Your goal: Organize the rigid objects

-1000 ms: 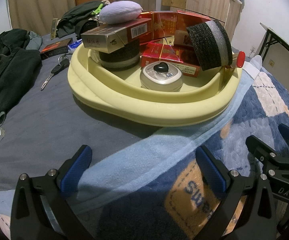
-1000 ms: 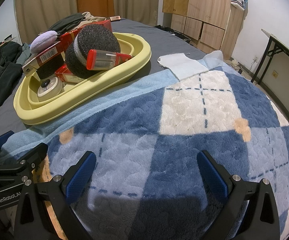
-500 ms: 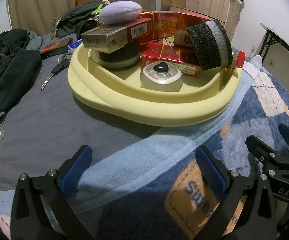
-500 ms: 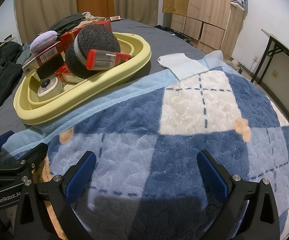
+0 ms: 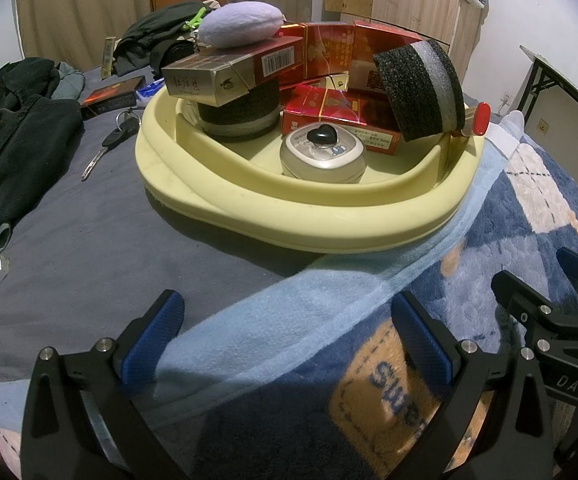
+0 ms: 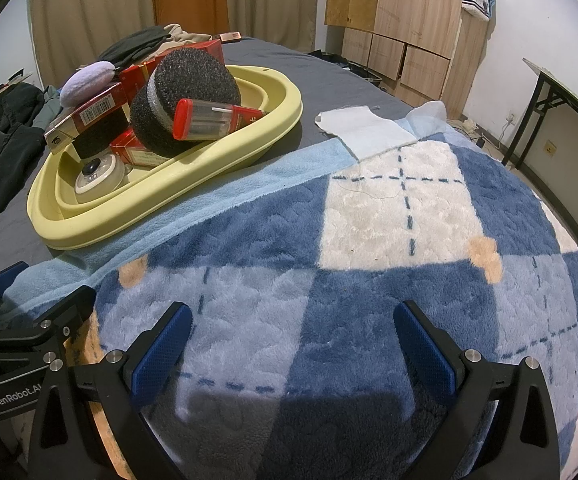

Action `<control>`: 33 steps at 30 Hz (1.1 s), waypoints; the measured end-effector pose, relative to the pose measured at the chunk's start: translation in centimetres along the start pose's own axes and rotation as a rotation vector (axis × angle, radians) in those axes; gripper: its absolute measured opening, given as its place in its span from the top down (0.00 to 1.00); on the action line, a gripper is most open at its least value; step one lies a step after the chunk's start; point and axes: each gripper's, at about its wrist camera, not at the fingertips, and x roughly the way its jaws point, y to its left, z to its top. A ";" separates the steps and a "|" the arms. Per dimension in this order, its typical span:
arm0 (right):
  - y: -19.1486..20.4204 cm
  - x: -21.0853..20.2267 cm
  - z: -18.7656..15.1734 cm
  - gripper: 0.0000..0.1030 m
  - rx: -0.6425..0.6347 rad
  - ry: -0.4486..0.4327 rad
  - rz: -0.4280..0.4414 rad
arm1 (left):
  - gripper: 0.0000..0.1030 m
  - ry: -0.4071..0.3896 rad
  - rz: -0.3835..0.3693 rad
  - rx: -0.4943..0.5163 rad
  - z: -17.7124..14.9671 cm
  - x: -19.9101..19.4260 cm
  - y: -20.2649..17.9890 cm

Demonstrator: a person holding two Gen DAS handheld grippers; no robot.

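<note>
Both the left gripper [image 5: 289,340] and right gripper [image 6: 293,344] hang spread and empty over the bed's blanket [image 6: 369,280]. The yellow basin [image 5: 289,216] at the blanket's edge holds red boxes [image 5: 329,108], partly hidden behind a foam roll [image 5: 421,88].

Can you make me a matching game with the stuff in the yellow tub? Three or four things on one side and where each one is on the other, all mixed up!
Things:
1. purple pouch
2. round tin
3. red-capped tube
4. car key

Places:
A. on the grey sheet, outside the yellow tub
B. on the tub's floor, near the front
C. on top of a cigarette box
D. leaning against the black foam roll

Pairs: 1-C, 2-B, 3-D, 4-A
</note>
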 end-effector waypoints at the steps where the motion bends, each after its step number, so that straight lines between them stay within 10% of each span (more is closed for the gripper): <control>1: 0.0 0.0 0.0 0.00 0.000 0.000 0.000 | 0.00 0.000 0.000 0.000 0.0 0.0 0.0; 33: 0.0 0.0 0.0 0.00 0.000 0.000 0.000 | 0.00 -0.004 0.002 -0.007 -0.1 0.0 0.3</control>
